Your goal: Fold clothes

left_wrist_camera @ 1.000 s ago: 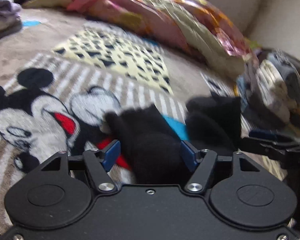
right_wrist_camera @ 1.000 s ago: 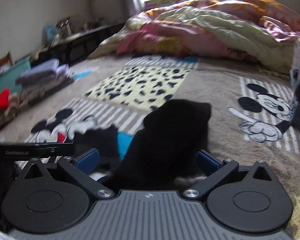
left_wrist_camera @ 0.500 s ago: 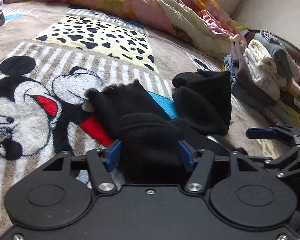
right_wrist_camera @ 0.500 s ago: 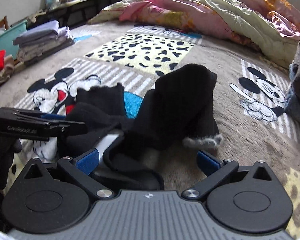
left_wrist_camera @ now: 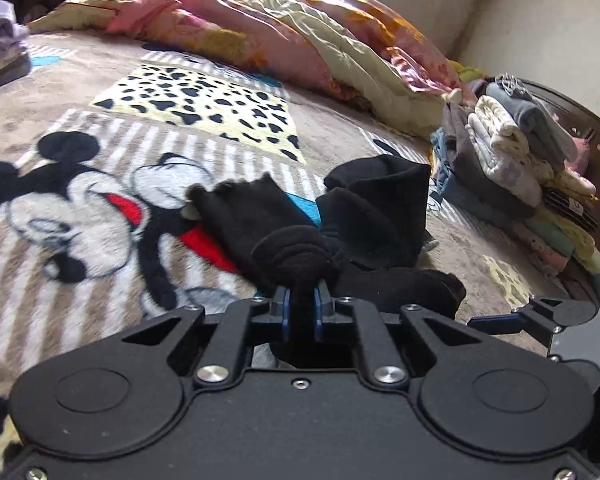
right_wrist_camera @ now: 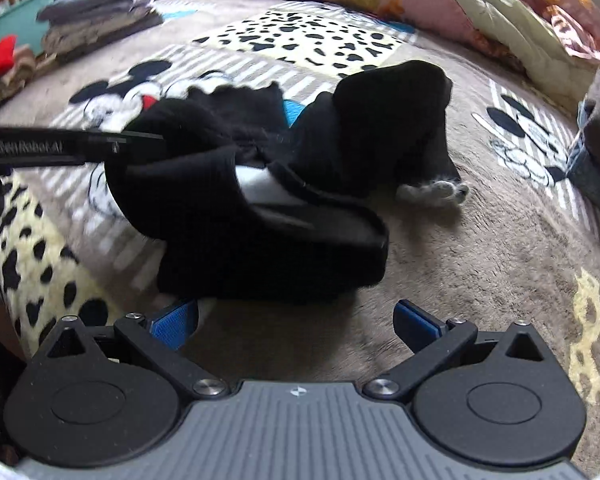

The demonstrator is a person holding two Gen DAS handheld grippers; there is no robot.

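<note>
A: Where's the garment?

B: The black garment [left_wrist_camera: 300, 236] lies bunched in the middle of the cartoon-mouse blanket [left_wrist_camera: 80, 208], near the cameras. Fleecy, with a pale lining showing at one opening [right_wrist_camera: 260, 184]. Could be socks or small leggings; the type can't be told.

A: Grippers?

B: The left gripper [left_wrist_camera: 301, 308] is clamped on a rolled wad of the black fabric, blue pads pressed close with cloth between them. The right gripper [right_wrist_camera: 296, 320] has its jaws spread wide and holds nothing; it sits just short of the garment's near edge, over bare blanket. In the right view the left gripper comes in from the left and meets the cloth [right_wrist_camera: 72, 146].

A: Progress?

B: Early to middle, as a judgement. The piece is crumpled, one part standing up on the far right [left_wrist_camera: 384, 204], another lying flat to the far left [left_wrist_camera: 236, 208]. No neat fold is visible yet. Flattening, aligning and folding are all left for this item.

A: Anything else done?

B: A folded stack [right_wrist_camera: 96, 16] sits far left on the bed edge and another pile of clothes [left_wrist_camera: 520, 168] sits on the right. Whether that right pile is finished or waiting can't be told. A quilt [left_wrist_camera: 280, 36] is heaped along the far side.
</note>
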